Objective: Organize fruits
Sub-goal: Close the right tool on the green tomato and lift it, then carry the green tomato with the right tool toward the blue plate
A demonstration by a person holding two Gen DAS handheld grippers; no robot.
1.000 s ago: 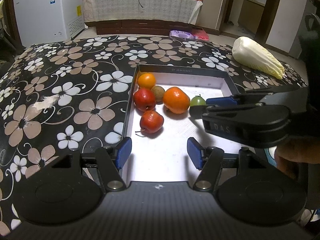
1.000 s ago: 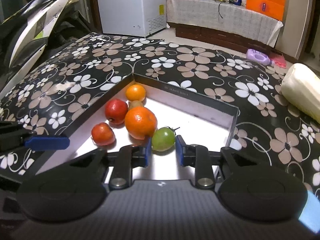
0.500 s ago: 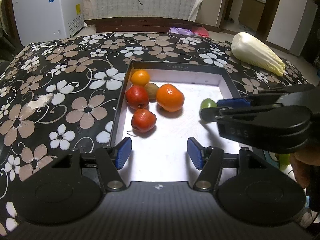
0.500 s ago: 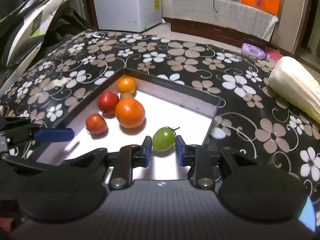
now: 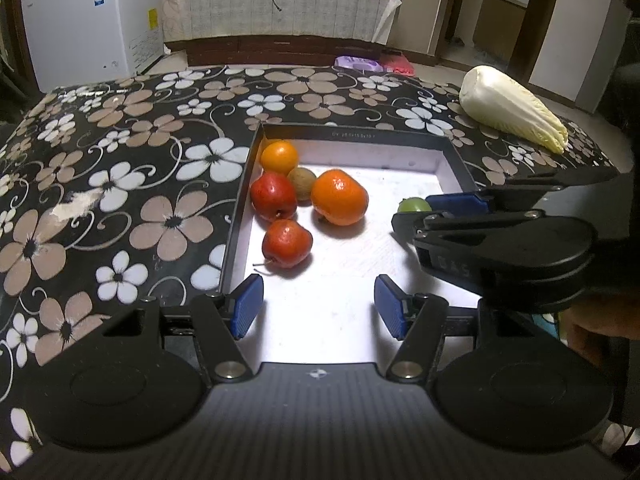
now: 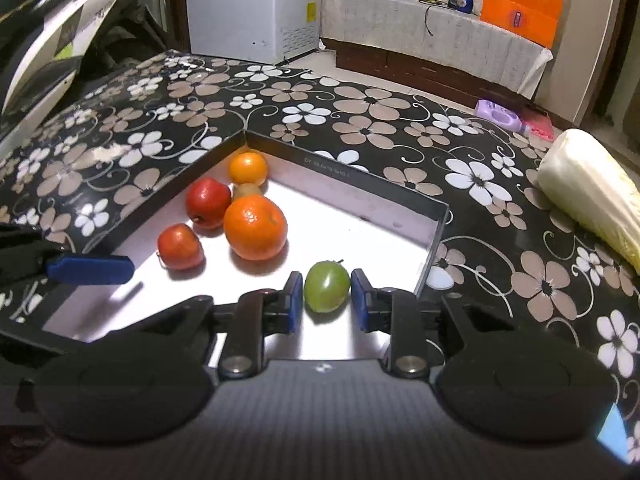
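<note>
A black-rimmed white tray point(image 5: 452, 160) point(image 6: 434, 236) lies on the flowered table. In its far left corner are a small orange point(image 5: 279, 157) point(image 6: 247, 168), a brown kiwi point(image 5: 303, 183), a large orange point(image 5: 339, 197) point(image 6: 255, 226) and two red apples point(image 5: 273, 196) point(image 5: 286, 243). My right gripper point(image 6: 326, 298) is shut on a green tomato point(image 6: 327, 286) point(image 5: 413, 205) low over the tray's right part. My left gripper point(image 5: 316, 306) is open and empty over the tray's near edge.
A napa cabbage point(image 5: 512, 114) point(image 6: 592, 196) lies on the table's far right. A white freezer point(image 5: 88, 24) and a cloth-covered sideboard point(image 5: 280, 12) stand beyond the table. A purple object point(image 6: 500, 114) lies on the floor.
My right gripper has carried the green tomato away from the large orange, toward the tray's right side. The left gripper stayed open and pulled back slightly.
</note>
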